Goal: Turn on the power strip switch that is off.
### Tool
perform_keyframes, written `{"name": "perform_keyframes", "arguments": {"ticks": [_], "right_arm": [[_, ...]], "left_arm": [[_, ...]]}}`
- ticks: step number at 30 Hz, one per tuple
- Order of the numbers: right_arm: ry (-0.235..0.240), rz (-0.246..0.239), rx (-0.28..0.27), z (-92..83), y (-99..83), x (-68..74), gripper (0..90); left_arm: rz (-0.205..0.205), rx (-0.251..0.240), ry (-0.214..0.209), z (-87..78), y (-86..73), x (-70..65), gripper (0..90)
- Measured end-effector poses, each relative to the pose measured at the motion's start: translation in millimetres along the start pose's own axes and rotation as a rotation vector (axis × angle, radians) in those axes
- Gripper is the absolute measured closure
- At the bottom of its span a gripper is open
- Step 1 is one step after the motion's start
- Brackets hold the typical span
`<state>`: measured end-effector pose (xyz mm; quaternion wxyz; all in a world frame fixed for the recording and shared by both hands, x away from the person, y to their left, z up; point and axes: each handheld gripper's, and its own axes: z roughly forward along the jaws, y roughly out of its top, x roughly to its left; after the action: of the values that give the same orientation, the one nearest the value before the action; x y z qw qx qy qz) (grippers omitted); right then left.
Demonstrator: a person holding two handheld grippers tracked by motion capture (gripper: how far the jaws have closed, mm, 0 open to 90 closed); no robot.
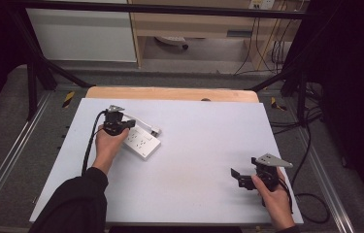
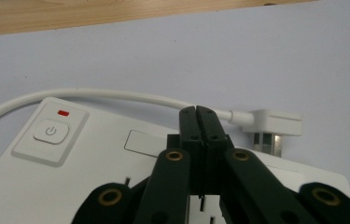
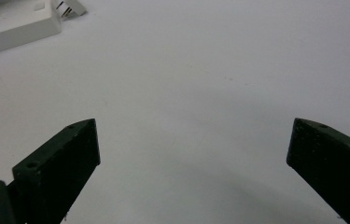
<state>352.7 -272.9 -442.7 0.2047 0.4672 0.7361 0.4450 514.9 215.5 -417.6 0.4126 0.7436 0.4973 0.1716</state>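
Fingers (image 2: 196, 114) of left gripper (image 2: 202, 122), pressed together, hover over power strip (image 2: 93, 172).

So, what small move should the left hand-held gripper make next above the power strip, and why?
Probably lower the left hand-held gripper onto the power strip. Its jaws are shut with nothing between them, and they hover over the strip's top, near the power button and the plug.
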Motion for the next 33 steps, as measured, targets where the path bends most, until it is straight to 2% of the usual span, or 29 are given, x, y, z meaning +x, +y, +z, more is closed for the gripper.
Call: {"name": "perform_keyframes", "arguments": {"ticks": [4,14,18,23,33], "right_arm": [[-0.002,0.003,0.005,0.0,-0.2,0.0,2.9],[0.002,-0.002,0.009,0.6,-0.1,1.0,2.8],[0.003,0.001,0.007,0.8,0.0,0.5,2.8],[0.002,-0.001,0.012,1.4,-0.1,0.5,2.9],[0.005,-0.004,0.014,1.5,-0.1,0.7,2.8]], "left_arm": [[0.025,0.018,-0.001,1.1,-1.3,-4.8,90.0],[0.038,0.034,-0.003,4.3,-4.6,-7.8,90.0],[0.065,0.045,0.023,5.6,-5.5,-8.3,90.0],[0.046,0.036,0.022,6.0,-5.5,-6.9,90.0],[0.062,0.045,0.019,10.1,-6.9,-9.5,90.0]]}}
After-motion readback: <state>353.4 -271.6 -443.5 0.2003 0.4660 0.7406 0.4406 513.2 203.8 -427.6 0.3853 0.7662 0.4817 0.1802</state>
